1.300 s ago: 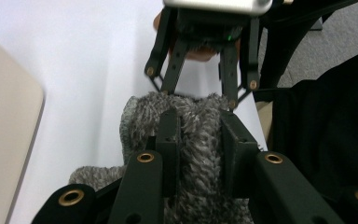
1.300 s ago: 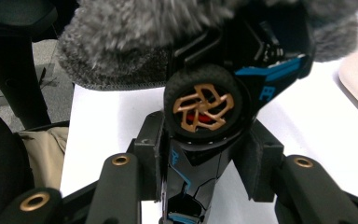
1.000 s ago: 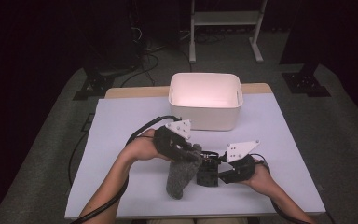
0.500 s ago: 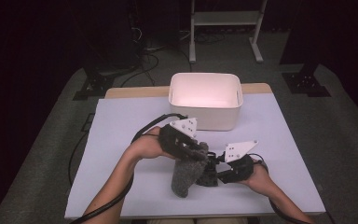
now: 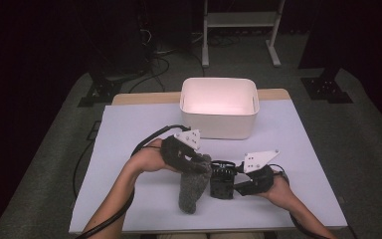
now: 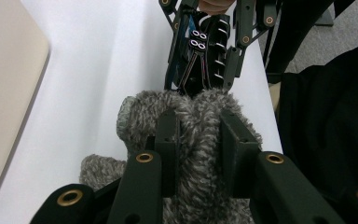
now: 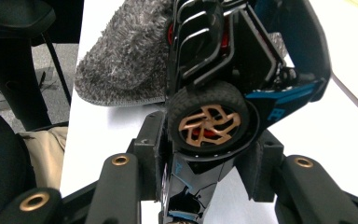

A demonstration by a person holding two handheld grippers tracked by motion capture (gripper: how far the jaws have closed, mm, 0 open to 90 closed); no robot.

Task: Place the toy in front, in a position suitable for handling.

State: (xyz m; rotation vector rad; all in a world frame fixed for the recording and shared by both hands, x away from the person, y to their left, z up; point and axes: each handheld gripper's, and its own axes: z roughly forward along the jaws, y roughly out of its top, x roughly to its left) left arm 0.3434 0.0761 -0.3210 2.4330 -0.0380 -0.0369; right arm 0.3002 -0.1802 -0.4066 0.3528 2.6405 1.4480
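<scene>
A grey fuzzy sock [image 5: 191,191] hangs down onto the white table from my left gripper [image 5: 200,167], which is shut on its upper end. In the left gripper view the pads [image 6: 168,140] pinch the sock's [image 6: 200,109] pile between them. Right beside it, a black toy car [image 5: 222,180] with blue trim stands nose-down, and my right gripper [image 5: 237,185] is shut on it. In the right gripper view the jaws [image 7: 205,170] clamp the car's body just below a gold-spoked wheel [image 7: 209,123]. The sock [image 7: 126,60] touches the car [image 7: 223,60] there.
A white, empty bin [image 5: 219,124] stands at the back middle of the table [image 5: 129,134]. The table's near edge lies just behind both hands. A metal stand [image 5: 238,20] and cables are on the dark floor beyond.
My left gripper and the sock have shifted slightly sideways and back. The right gripper and the car have stayed in place.
</scene>
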